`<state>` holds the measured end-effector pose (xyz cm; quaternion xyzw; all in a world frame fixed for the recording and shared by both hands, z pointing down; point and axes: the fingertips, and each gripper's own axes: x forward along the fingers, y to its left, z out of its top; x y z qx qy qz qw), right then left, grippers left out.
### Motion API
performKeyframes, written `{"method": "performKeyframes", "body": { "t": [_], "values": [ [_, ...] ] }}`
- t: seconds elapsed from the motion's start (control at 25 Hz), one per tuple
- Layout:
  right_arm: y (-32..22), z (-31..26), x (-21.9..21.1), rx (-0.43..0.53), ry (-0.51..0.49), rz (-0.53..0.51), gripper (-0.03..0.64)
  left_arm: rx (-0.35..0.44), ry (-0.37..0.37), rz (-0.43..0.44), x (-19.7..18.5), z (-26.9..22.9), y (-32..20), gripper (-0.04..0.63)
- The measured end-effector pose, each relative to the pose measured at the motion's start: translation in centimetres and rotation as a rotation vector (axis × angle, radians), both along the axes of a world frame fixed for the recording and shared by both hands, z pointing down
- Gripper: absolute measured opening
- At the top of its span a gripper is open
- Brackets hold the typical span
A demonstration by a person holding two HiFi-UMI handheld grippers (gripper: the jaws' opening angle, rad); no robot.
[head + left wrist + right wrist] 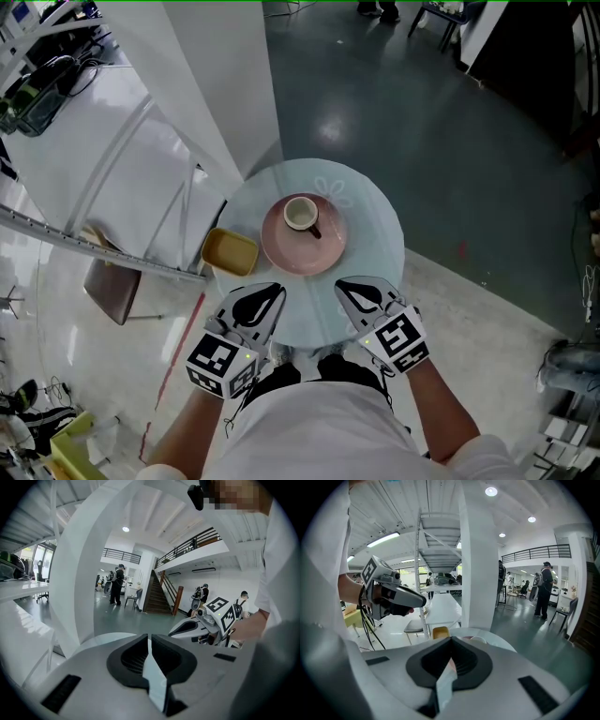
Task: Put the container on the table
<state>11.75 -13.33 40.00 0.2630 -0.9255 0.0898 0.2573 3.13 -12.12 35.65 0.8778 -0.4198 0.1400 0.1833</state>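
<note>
A small yellow container [230, 251] sits at the left edge of the round pale table [375, 202]; in the right gripper view the yellow container [440, 632] peeks out just past the jaws. My left gripper [273, 292] hovers over the near table edge, a little to the right of the container, shut with nothing in it. My right gripper [346, 285] is level with it, also shut and empty. In their own views the left gripper [149, 641] and right gripper [451, 644] show their pads pressed together.
A pink plate [281, 253] with a white cup [301, 215] on it stands in the middle of the table. A white pillar [225, 84] rises behind the table on the left. A chair [112, 286] stands under the white frame at the left. Several people stand far off.
</note>
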Motion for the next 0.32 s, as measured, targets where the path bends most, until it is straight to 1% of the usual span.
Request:
{"method": "performKeyframes", "body": {
  "t": [0.32],
  "values": [
    [0.25, -0.06, -0.1, -0.001, 0.0, -0.005, 0.023, -0.003, 0.001, 0.0, 0.11, -0.04, 0.26, 0.041]
  ]
}}
